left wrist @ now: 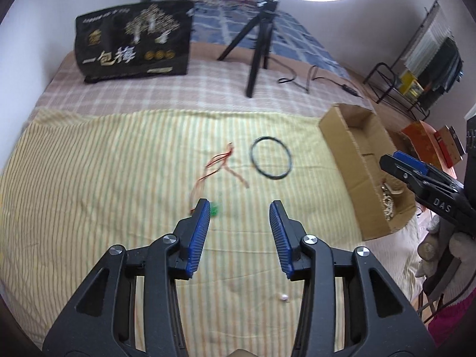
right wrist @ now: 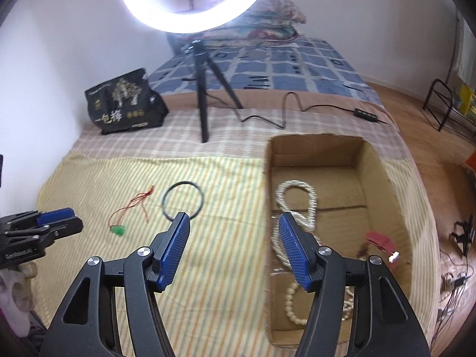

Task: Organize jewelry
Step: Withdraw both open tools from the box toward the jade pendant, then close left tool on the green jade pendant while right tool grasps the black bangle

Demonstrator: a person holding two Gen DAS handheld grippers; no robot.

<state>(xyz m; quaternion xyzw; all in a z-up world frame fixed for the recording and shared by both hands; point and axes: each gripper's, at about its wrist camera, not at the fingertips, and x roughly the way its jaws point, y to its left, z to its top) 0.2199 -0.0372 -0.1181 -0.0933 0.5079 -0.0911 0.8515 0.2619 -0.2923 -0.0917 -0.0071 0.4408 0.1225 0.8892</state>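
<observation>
A red cord necklace (left wrist: 220, 166) with a green pendant (left wrist: 214, 209) lies on the striped yellow cloth (left wrist: 89, 178); it also shows in the right wrist view (right wrist: 131, 208). A black ring bangle (left wrist: 270, 159) (right wrist: 183, 202) lies right of it. A small pearl (left wrist: 283, 297) lies near me. The open cardboard box (left wrist: 345, 148) (right wrist: 386, 184) holds a pearl necklace (right wrist: 297, 208), a bead strand (right wrist: 291, 306) and a red item (right wrist: 379, 239). My left gripper (left wrist: 238, 211) is open and empty, its left finger beside the green pendant. My right gripper (right wrist: 232, 223) is open and empty over the box's left wall.
A black tripod (right wrist: 205, 95) with a ring light (right wrist: 195, 0) stands at the back, its cable (right wrist: 285, 113) trailing right. A black snack bag (left wrist: 134, 41) stands back left. A metal rack (left wrist: 416, 74) and the floor lie right of the bed.
</observation>
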